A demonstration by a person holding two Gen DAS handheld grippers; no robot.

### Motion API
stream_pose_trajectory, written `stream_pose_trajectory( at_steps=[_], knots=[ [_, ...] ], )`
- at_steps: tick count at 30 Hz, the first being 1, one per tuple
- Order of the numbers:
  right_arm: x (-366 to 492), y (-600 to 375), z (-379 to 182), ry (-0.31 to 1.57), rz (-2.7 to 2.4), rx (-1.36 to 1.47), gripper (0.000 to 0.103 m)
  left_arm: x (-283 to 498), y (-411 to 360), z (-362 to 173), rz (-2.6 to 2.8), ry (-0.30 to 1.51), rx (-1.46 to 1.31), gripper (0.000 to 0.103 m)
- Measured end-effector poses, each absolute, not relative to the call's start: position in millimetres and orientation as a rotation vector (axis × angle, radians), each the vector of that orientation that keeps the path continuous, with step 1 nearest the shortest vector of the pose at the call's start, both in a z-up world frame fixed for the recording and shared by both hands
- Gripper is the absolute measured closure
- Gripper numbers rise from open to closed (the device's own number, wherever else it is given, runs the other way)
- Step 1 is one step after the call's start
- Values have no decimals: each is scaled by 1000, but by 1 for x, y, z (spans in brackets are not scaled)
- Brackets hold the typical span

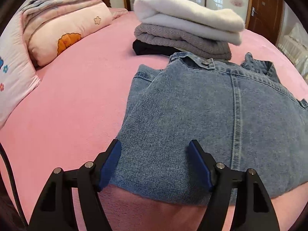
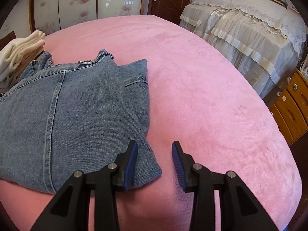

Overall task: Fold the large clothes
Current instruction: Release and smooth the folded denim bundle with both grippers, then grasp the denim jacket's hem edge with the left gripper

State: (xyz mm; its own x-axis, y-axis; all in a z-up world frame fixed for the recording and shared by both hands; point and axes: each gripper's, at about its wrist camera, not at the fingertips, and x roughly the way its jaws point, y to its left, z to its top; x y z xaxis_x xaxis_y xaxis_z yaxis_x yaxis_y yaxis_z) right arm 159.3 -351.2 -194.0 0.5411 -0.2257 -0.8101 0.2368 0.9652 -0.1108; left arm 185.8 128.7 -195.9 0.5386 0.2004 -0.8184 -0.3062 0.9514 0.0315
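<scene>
A blue denim garment (image 1: 192, 105) lies folded into a rough rectangle on the pink bed sheet (image 1: 77, 105), its buttoned waistband at the far end. My left gripper (image 1: 155, 146) stands open over the near left corner of the denim, and flat cloth shows between its blue pads without being pinched. In the right wrist view the same denim garment (image 2: 77, 105) fills the left half. My right gripper (image 2: 155, 145) is open at its near right corner: the left finger sits over the denim edge, the right finger over bare pink sheet (image 2: 202, 77).
A stack of folded clothes, white (image 1: 188, 17) on grey (image 1: 181, 40) on black (image 1: 148, 48), stands just beyond the denim. Folded pink quilts (image 1: 63, 28) lie at the far left. A lace-covered piece of furniture (image 2: 246, 38) and wooden drawers (image 2: 292, 104) stand past the bed's right edge.
</scene>
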Motion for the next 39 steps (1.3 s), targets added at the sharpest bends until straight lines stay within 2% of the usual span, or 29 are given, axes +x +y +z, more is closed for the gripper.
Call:
stream_pose_trajectory(
  at_steps=[5,11,16,26,31,39],
  knots=[
    [152,-341,-170,987,-232,69,65,184,133,-162,276,984,-169,21],
    [136,-303,-119,941,-132,75,63,176,125,-116,246,998,-175,20],
    [121,-264,-73,867,-46,41,52,165,108,-78,212,973,-137,16],
    [110,-202,-18,779,81,39,50,142,75,-30,106,910,-134,12],
    [116,-175,-25,751,103,59,50,131,69,-46,48,910,-222,8],
    [137,-145,-88,793,99,53,50,120,86,-155,-39,1038,-498,8]
  ],
)
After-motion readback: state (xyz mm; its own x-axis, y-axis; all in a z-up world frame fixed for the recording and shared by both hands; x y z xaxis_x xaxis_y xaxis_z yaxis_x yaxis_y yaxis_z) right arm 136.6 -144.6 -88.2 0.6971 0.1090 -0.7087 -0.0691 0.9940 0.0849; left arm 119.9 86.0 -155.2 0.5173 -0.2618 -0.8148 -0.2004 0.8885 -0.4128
